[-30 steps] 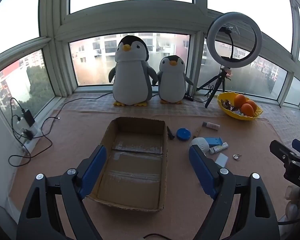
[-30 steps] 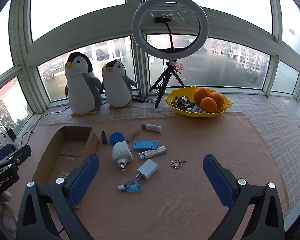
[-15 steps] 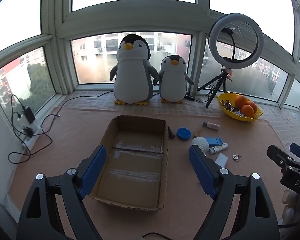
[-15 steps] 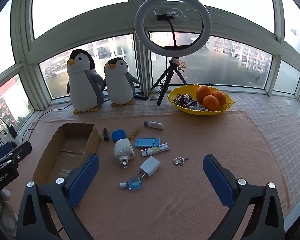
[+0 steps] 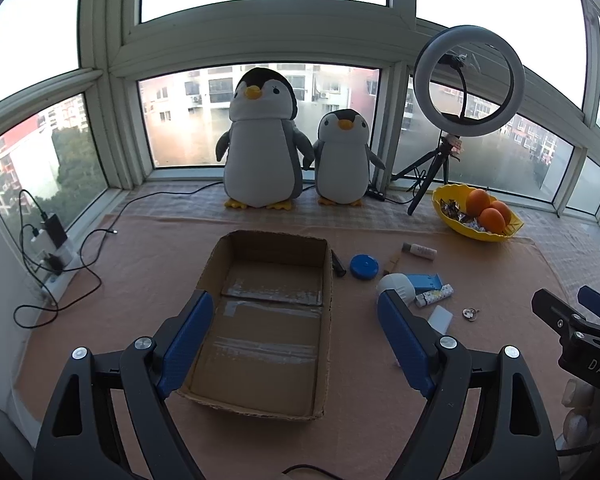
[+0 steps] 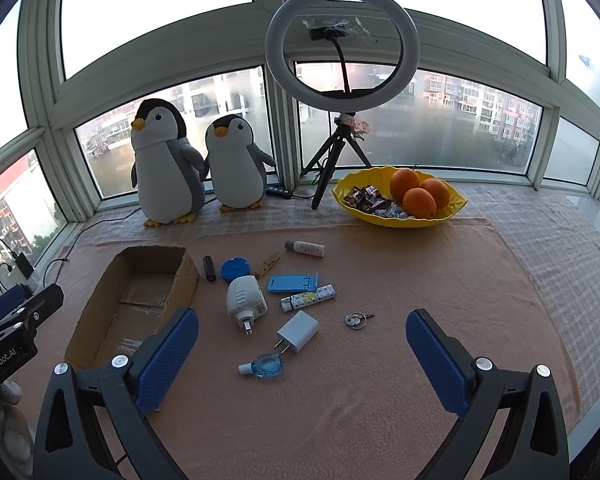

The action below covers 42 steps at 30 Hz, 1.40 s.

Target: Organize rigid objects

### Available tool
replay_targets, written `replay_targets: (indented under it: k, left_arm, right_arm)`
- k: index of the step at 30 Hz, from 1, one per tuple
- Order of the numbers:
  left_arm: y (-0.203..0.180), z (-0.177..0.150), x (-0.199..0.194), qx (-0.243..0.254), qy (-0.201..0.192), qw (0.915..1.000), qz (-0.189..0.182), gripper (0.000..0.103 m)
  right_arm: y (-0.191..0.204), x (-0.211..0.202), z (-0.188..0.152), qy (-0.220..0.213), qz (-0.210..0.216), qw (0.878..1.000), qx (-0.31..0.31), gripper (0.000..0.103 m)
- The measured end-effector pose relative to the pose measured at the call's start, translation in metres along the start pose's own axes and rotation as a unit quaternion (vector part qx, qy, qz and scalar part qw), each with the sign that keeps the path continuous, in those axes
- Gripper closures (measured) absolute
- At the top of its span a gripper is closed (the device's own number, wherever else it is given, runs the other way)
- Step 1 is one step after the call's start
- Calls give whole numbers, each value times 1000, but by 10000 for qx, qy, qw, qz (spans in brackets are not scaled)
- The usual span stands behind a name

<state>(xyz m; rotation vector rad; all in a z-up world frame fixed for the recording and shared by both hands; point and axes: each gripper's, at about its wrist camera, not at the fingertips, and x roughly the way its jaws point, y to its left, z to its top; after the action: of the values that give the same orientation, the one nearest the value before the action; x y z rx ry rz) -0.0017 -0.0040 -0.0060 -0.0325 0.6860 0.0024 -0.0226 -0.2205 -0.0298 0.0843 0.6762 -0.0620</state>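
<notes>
Both grippers, left [image 5: 296, 330] and right [image 6: 302, 354], fingers wide, holding nothing, barely shifted since a second ago. Cardboard box [image 6: 100, 320] empty at 9 o'clock of scattered charger [image 6: 298, 330]; no pickup begun.

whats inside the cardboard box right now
Nothing: the cardboard box shows only its bare bottom with strips of clear tape. The left gripper's finger covers one near corner, so that bit cannot be checked.

Both wrist fisheyes look forward and down toward the windows from close above; both share the cardboard box [image 5: 268, 316] [image 6: 136, 300] and ring light [image 5: 470, 80] [image 6: 342, 46].
</notes>
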Motion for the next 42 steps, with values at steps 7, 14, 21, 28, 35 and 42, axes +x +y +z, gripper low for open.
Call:
replay_targets:
  k: [7,14,21,28,35,42]
  left_arm:
    - [0,1,0,1,4,10000,0,18]
    - [2,2,-1,1,-1,10000,-12,18]
    - [1,2,-1,-8,-5,10000,-11,18]
    - [1,2,-1,-20,1,10000,-21,18]
    - [1,2,0,-23,8,10000,-25,18]
    - [1,3,0,-21,19,10000,-42,18]
  right_arm:
    - [1,1,-1,23,4,10000,3,0]
    - [1,1,0,34,11,10000,8,0]
    - [2,2,-2,49,23,10000,-2,0]
    - [4,2,-2,61,24,10000,-30,0]
    - [6,3,-2,87,32,10000,-33,0]
    - [7,5,-2,129,52,9999,-17,0]
